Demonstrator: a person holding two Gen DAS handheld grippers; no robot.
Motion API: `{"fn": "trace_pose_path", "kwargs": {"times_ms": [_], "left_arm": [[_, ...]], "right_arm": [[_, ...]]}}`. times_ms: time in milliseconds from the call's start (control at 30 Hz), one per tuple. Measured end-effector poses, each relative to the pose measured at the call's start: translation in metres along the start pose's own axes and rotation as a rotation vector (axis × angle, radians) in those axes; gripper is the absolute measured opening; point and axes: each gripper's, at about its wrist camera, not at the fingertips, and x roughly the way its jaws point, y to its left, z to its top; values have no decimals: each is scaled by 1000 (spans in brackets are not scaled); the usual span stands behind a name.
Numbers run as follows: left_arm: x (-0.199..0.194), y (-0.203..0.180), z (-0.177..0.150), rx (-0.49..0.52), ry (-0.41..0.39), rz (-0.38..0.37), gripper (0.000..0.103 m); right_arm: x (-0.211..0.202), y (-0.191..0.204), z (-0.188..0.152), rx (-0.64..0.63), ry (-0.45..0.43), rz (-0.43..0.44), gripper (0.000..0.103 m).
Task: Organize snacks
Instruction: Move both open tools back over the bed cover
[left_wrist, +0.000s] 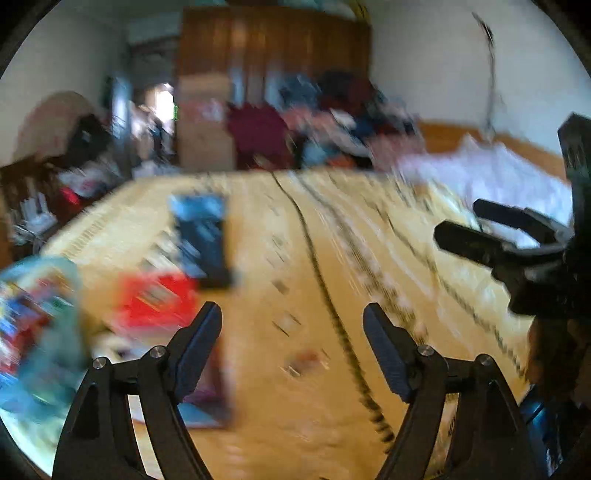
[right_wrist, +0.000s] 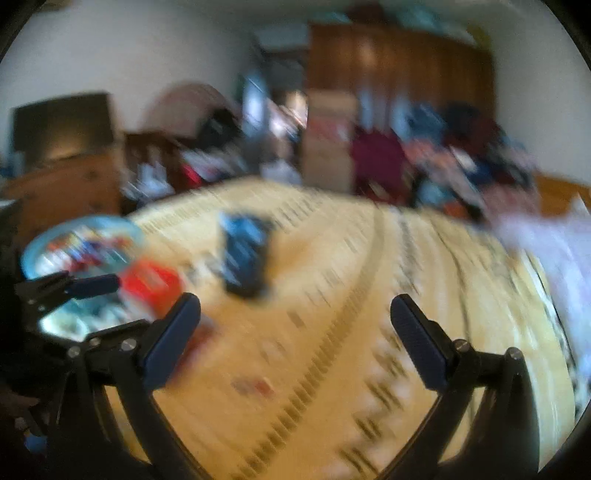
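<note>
Two handheld grippers hover over a bed spread with a yellow patterned cover (left_wrist: 332, 229), both frames smeared by motion blur. The left gripper (left_wrist: 291, 325) stands released, its jaws apart with nothing between them; the right gripper (right_wrist: 295, 314) is likewise spread wide and empty, and it also shows at the right edge of the left wrist view, as the left does at the left edge of the right wrist view. The snacks lie on the cover ahead and to the left: a dark blue packet (left_wrist: 201, 236), seen again in the right wrist view (right_wrist: 245, 254), with a red packet (left_wrist: 159, 299) just beside it toward the cameras, and a light blue round basin (right_wrist: 33, 254) at the bed's left edge holding a jumble of colourful wrappers too blurred to tell apart. Judged by their look, the packets are light, soft foil or plastic pouches, likely slick and crinkly, with contents that could crush under a hard squeeze; a hold across a flat sealed edge, pressed gently, would probably serve best. Heaped clothes (left_wrist: 332, 122) and a wooden wardrobe (left_wrist: 273, 51) fill the background.
</note>
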Motion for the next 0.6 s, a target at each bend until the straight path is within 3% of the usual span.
{"fn": "trace_pose_path", "kwargs": {"times_ms": [100, 233, 367, 400, 433, 500, 600], "left_arm": [[63, -15, -36, -32, 179, -22, 80], [134, -12, -72, -58, 347, 72, 80], [178, -3, -84, -93, 418, 170, 84], [184, -1, -83, -103, 409, 166, 101], [191, -1, -82, -108, 392, 149, 103], [205, -7, -84, -61, 401, 198, 103], [205, -4, -86, -56, 394, 207, 103]], "right_arm": [[20, -37, -49, 69, 120, -57, 103], [61, -81, -117, 172, 323, -81, 103], [91, -106, -158, 238, 433, -99, 103], [97, -112, -164, 258, 450, -103, 103], [103, -117, -171, 279, 468, -99, 103], [108, -117, -177, 290, 472, -103, 103], [104, -114, -179, 265, 458, -122, 103]]}}
